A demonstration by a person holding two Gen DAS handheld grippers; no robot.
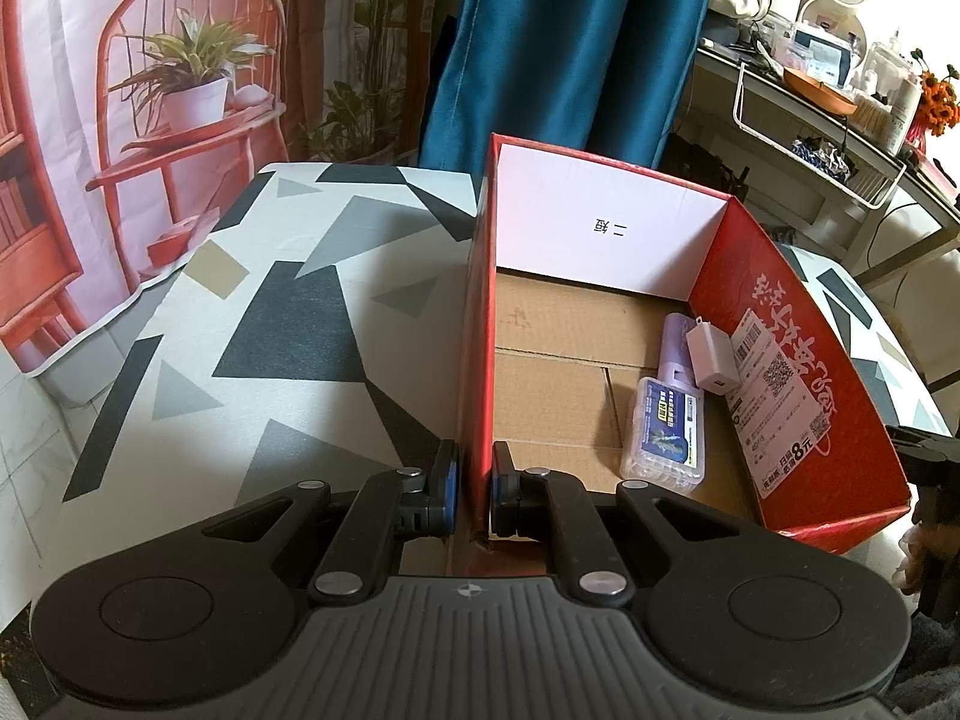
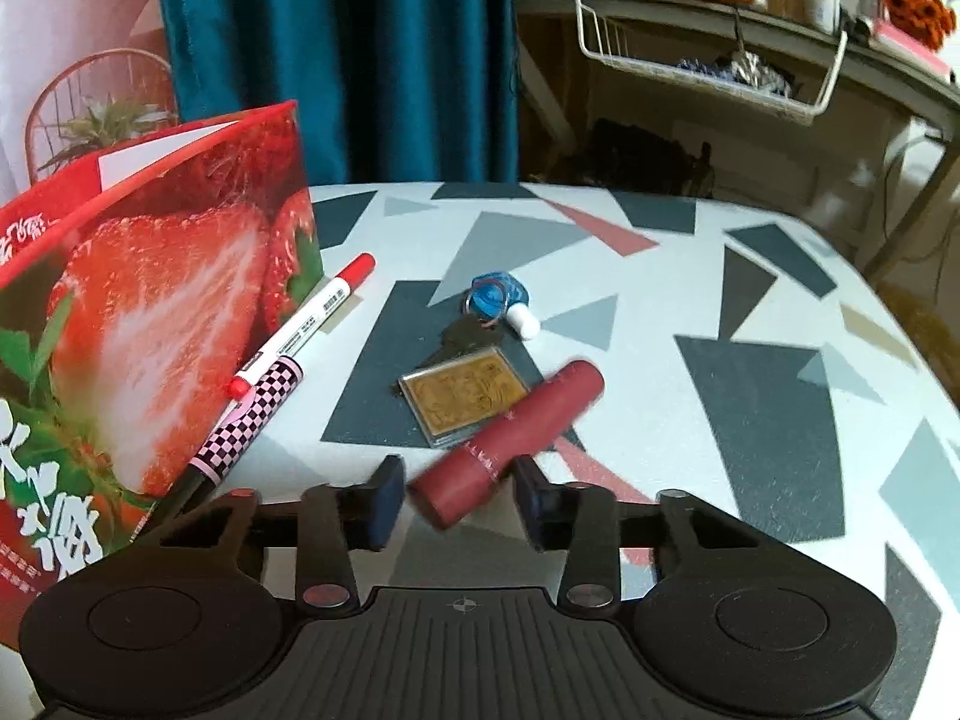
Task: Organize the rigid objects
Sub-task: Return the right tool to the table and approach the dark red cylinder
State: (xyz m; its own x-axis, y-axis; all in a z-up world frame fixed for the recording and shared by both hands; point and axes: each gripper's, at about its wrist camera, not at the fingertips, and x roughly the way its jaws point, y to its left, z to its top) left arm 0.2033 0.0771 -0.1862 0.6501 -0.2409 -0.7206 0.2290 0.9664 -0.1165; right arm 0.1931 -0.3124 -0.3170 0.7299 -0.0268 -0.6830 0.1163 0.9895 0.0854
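Since the patterned tablecloth (image 1: 270, 330) runs bare from the box out to its rounded left and far edges, you have open room on that side. On the right half, the cloth past the scattered items is also bare out to its curved edge.

The red box (image 1: 840, 420) stands open-topped near the middle of the table. Its cardboard floor is mostly free, with items only along the right wall. Your left gripper (image 1: 474, 480) is clamped on the box's left wall, one pad outside and one inside.

Your right gripper (image 2: 459, 498) straddles the lower end of the dark red tube (image 2: 522, 426). The tube is tilted and lies across a corner of the clear case with a gold card (image 2: 462, 402). Both pads sit right at its sides, but blur hides whether they press, so grip is undetermined.

Beside the box's strawberry-printed wall lie a red-capped marker (image 2: 312, 318) and a checkered pen (image 2: 252, 420), whose lower end is hidden behind the gripper. A small blue key-ring item (image 2: 498, 300) lies further back; its form is unclear.

Inside the box there are a clear case with a blue label (image 1: 666, 438), a purple bottle (image 1: 678, 348) partly covered, and a white charger (image 1: 711, 354) on top of it.

Behind the table are a teal curtain (image 1: 570, 48), a printed chair backdrop (image 1: 150, 90) and a cluttered shelf with a wire basket (image 1: 810, 150).
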